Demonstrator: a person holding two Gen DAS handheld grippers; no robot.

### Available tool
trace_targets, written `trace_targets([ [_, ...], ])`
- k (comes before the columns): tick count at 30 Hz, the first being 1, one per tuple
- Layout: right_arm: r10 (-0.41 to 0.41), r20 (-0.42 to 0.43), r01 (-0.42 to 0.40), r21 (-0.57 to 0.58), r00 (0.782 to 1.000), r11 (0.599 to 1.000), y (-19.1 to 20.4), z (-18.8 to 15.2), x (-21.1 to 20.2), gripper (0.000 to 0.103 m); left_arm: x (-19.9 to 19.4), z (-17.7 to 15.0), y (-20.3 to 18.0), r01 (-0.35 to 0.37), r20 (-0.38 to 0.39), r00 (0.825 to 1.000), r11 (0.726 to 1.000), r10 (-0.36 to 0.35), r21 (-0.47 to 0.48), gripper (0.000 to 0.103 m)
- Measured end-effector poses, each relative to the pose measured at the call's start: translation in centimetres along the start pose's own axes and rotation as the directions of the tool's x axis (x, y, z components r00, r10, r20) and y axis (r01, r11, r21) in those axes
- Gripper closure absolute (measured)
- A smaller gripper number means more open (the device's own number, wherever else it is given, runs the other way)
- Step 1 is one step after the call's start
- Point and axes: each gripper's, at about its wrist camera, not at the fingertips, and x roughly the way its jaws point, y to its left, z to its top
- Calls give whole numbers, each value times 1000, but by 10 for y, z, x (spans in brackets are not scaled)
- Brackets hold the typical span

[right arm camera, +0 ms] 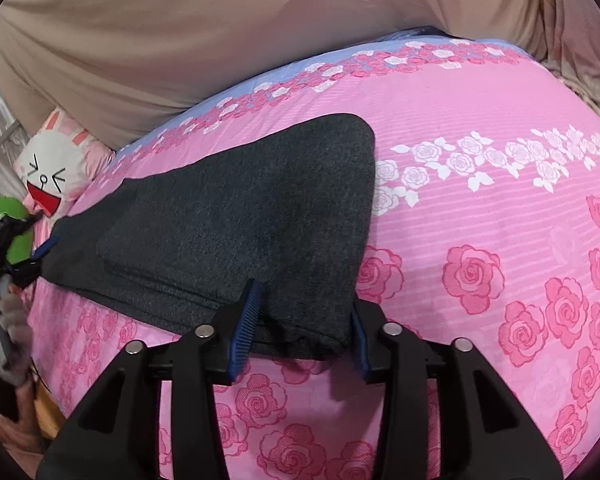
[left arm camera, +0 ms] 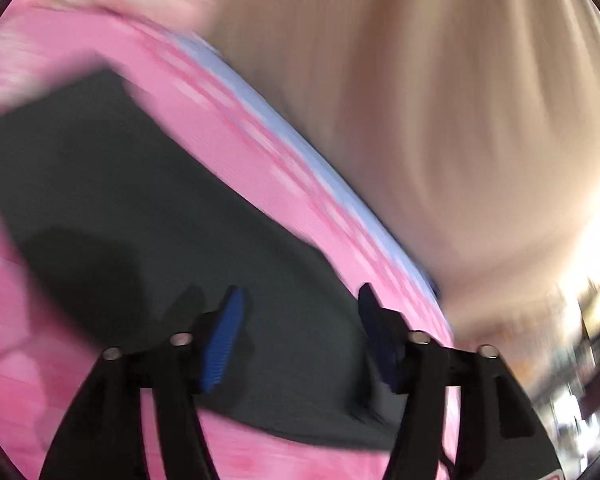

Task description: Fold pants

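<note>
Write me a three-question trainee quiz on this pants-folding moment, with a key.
1. True or false: the dark grey pants hang off a chair.
2. Which claw has the near corner of the pants between its blue pads: A) the right claw, B) the left claw, C) neither?
3. Fill in: the rabbit-face pillow lies at the far ____ end of the pink rose bedsheet in the right wrist view.

Key
1. False: they lie folded flat on the bedsheet.
2. A. The pads flank that corner without visibly pinching it; the left claw is open above the cloth.
3. Left.
</note>
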Motion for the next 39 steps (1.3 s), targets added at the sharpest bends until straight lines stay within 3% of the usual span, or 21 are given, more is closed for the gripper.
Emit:
trace_targets([
  [2, -15, 0, 15, -23, 1000, 1000, 4, 0, 1, 58, -34, 22, 43, -104, 91, 990, 991, 111, -79, 45],
  [4, -17, 0, 17, -24, 1000, 1000, 4, 0, 1, 57, -49, 31, 75, -188, 116, 972, 970, 206, -154, 45],
  [7, -25, 0, 25, -28, 1000, 999, 5, -1, 2, 57, -48, 36, 108, -237, 81, 962, 945, 261, -224, 45],
  [10, -38, 2, 38, -36, 999, 999, 7, -1, 3, 56, -36, 36, 109, -248, 108, 956, 950, 272, -191, 46],
  [11, -39, 3, 39, -36, 999, 999, 8, -1, 3, 56, -33, 38, 105, -258, 112, 954, 951, 279, -168, 53],
  [12, -38, 4, 38, -33, 999, 999, 7, -1, 3, 56, -31, 37, 104, -251, 114, 956, 955, 270, -158, 84],
  [13, -36, 4, 36, -31, 999, 999, 8, -1, 3, 55, -28, 39, 98, -246, 115, 958, 959, 263, -142, 92],
  [16, -27, 4, 27, -25, 1000, 999, 7, -1, 3, 55, -33, 42, 46, -185, 190, 964, 982, 188, -33, 92],
  [19, -7, 8, 7, -14, 1000, 1000, 4, 0, 3, 53, -39, 33, -43, -89, 203, 978, 982, 54, 168, 92],
  [21, 7, 14, -7, -4, 1000, 1000, 2, 0, 2, 51, -36, 7, -111, -5, 153, 987, 943, -48, 332, 92],
  [23, 11, 33, -11, 15, 999, 1000, -1, -1, -2, 44, -23, -33, -171, 82, 57, 991, 879, -123, 470, 91],
  [25, 29, 64, -31, 34, 998, 999, -6, -1, -8, 35, 4, -81, -214, 186, -92, 982, 816, -162, 547, 89],
  [27, 47, 93, -53, 61, 995, 997, -12, -1, -14, 34, 46, -138, -239, 273, -275, 952, 778, -134, 566, 82],
  [28, 53, 108, -62, 80, 993, 995, -17, -2, -18, 27, 61, -156, -242, 285, -327, 939, 775, -107, 564, 80],
  [29, 58, 131, -71, 100, 990, 992, -21, -2, -23, 22, 80, -181, -243, 309, -397, 914, 779, -84, 546, 78],
  [30, 66, 152, -84, 116, 986, 990, -25, -3, -27, 21, 88, -190, -242, 328, -430, 899, 782, -85, 530, 78],
  [32, 85, 180, -111, 139, 980, 984, -31, -3, -33, 20, 93, -205, -241, 342, -462, 883, 794, -88, 503, 72],
  [33, 95, 206, -128, 150, 974, 980, -34, -4, -39, 20, 89, -204, -240, 343, -459, 883, 799, -96, 493, 63],
  [35, 106, 230, -142, 148, 968, 979, -34, -3, -45, 20, 78, -192, -237, 333, -417, 901, 808, -120, 487, 56],
  [37, 133, 212, -160, 116, 968, 980, -24, 1, -46, 20, 55, -171, -233, 298, -317, 937, 805, -145, 513, 46],
  [39, 190, 181, -211, 100, 965, 972, -9, 9, -40, 20, 31, -153, -217, 223, -195, 971, 814, -137, 537, 29],
])
